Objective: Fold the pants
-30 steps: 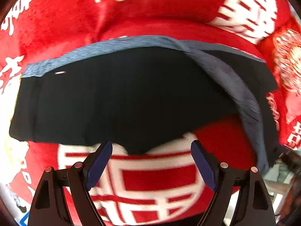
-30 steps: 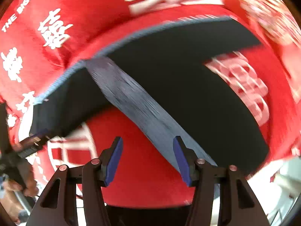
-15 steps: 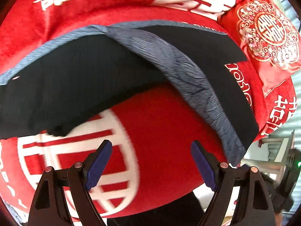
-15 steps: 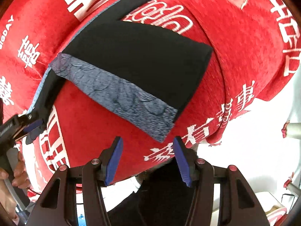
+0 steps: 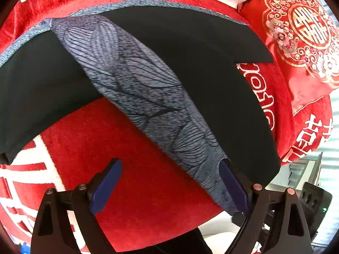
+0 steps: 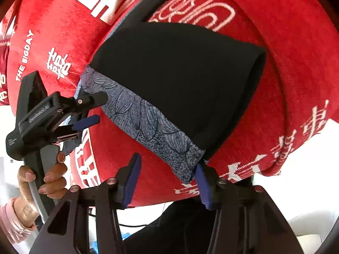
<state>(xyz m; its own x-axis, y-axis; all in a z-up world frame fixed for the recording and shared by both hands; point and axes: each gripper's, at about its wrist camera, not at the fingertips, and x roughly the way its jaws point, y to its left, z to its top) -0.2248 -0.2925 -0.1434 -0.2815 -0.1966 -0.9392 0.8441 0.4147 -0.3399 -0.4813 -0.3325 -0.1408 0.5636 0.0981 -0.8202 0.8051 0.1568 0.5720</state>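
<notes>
A red bedspread [image 5: 148,186] carries the black pants [image 6: 180,80], patterned waistband [image 6: 148,122] near its front edge. Left gripper [image 5: 169,184] opening, right gripper [image 6: 167,177] closing, both empty; each should bite a waistband corner squarely.

A bed spread with a red blanket [image 5: 135,148] printed in white characters carries the black pants [image 5: 190,48], lying flat. 1 red embroidered cushion [image 5: 300,31] rests beside them.

A home bedroom, by the look of it

A red plush bedspread [image 5: 148,201] with white wedding characters covers the surface; an embroidered red cushion [image 5: 300,33] sits at two o'clock in the left wrist view.
</notes>
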